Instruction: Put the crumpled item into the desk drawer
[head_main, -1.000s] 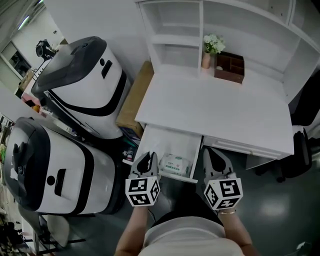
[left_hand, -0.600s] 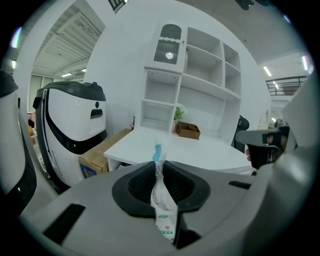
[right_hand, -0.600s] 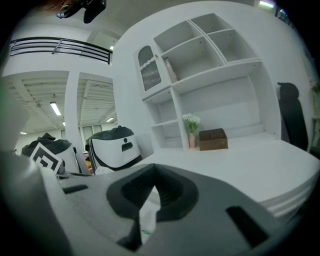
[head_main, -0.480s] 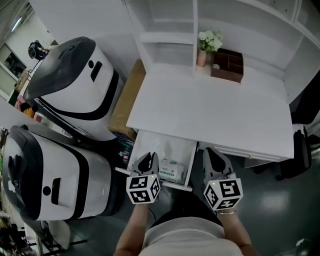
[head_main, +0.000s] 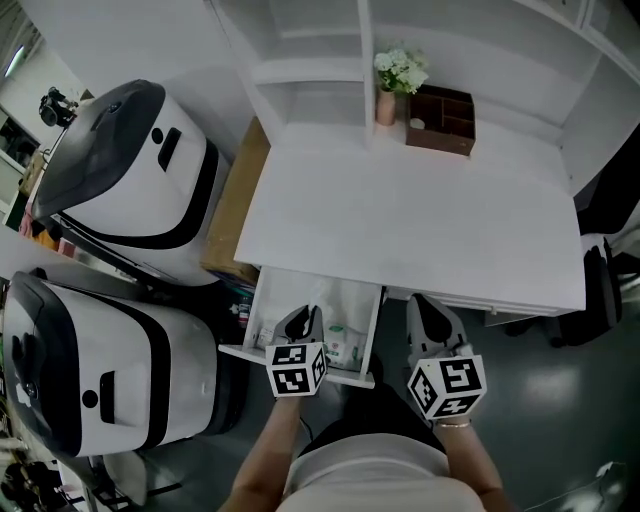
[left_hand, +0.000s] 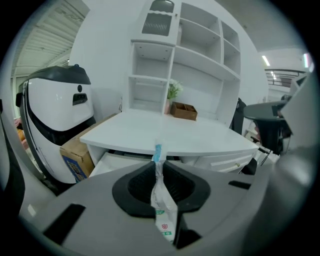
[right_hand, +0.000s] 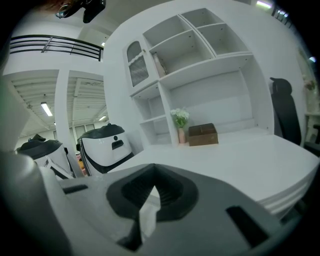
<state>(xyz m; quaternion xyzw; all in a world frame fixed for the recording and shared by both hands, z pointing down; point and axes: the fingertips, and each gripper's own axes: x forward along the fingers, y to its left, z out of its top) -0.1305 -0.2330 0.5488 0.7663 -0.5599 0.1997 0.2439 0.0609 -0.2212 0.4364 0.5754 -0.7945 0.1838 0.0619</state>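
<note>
Dark floor (head_main: 560, 400) lies under the near edge of the head view, where both forearms reach forward side by side. Since a second ago the left gripper (head_main: 303, 318) has come forward from the front corner of the open drawer (head_main: 250, 351) to hang over its inside, partly covering the white packet (head_main: 346, 346) lying there; the right gripper (head_main: 428, 305) sits at the same spot in that view. The left jaws are nearly together, pinching the crumpled item (left_hand: 160, 200), a white wrapper with a blue end, so it is above the drawer. The right jaws meet at their tips; a pale sliver shows behind them, and I cannot tell what it is. Beyond the drawer spreads the white desk (head_main: 420, 220), and at its back stand a flower vase (head_main: 388, 95) and a brown wooden box (head_main: 440, 120).
</note>
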